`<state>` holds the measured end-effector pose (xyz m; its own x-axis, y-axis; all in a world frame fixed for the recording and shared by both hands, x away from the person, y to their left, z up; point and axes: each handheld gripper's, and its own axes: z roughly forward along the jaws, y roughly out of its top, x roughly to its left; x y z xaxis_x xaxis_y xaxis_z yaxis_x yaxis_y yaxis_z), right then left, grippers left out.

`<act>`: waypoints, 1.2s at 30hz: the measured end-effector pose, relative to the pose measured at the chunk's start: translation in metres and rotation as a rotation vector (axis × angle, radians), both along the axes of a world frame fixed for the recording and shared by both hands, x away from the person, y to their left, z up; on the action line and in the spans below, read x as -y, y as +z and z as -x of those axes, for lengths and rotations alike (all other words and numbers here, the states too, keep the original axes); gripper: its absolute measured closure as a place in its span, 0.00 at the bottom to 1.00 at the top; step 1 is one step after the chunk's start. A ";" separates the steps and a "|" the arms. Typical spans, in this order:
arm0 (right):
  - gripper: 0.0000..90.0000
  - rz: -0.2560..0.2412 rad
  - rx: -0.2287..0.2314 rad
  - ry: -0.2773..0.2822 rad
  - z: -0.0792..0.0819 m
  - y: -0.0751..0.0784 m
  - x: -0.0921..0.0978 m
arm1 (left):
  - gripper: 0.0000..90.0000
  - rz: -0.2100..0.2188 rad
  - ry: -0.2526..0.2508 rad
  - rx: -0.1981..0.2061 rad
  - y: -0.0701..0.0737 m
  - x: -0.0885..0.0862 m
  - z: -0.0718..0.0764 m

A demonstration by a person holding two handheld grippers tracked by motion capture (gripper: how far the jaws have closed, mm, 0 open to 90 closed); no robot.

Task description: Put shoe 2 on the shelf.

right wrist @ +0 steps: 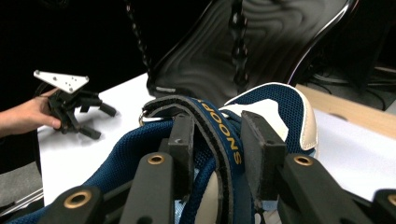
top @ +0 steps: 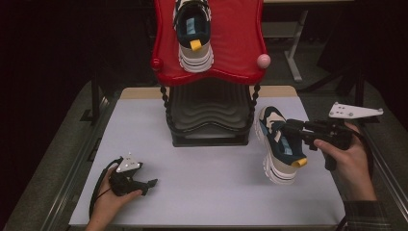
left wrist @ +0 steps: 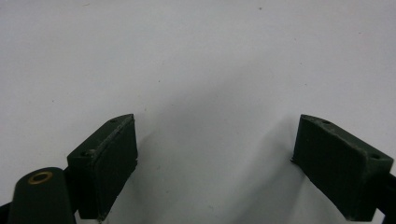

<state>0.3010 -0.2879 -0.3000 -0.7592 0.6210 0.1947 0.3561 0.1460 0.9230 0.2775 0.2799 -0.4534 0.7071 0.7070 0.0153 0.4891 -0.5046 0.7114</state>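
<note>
Shoe [top: 280, 144] clamped near table's right edge [top: 321, 144].

— Dim room, isn't it?
— Yes, black all round; light falls from above on the pale table [top: 202, 192].
— Shadows?
— Soft ones under the left gripper [left wrist: 215, 158]. Close jaws in both gripper views look slightly blurred.

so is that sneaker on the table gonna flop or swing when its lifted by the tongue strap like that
Probably some. The right tool pinches only the soft strap of the sneaker, so the shoe may hang and swing below it. Its thick sole looks stiff, so the body should keep its shape. The mesh upper suggests it is fairly light.
</note>
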 end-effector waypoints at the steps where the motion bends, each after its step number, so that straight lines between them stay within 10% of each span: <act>1: 0.73 0.000 0.006 -0.002 -0.001 0.004 0.000 | 0.14 0.001 0.002 0.002 0.000 0.000 0.000; 36: 0.74 -0.091 0.242 -0.118 -0.043 0.169 0.021 | 0.14 -0.005 -0.003 0.002 0.000 0.000 0.000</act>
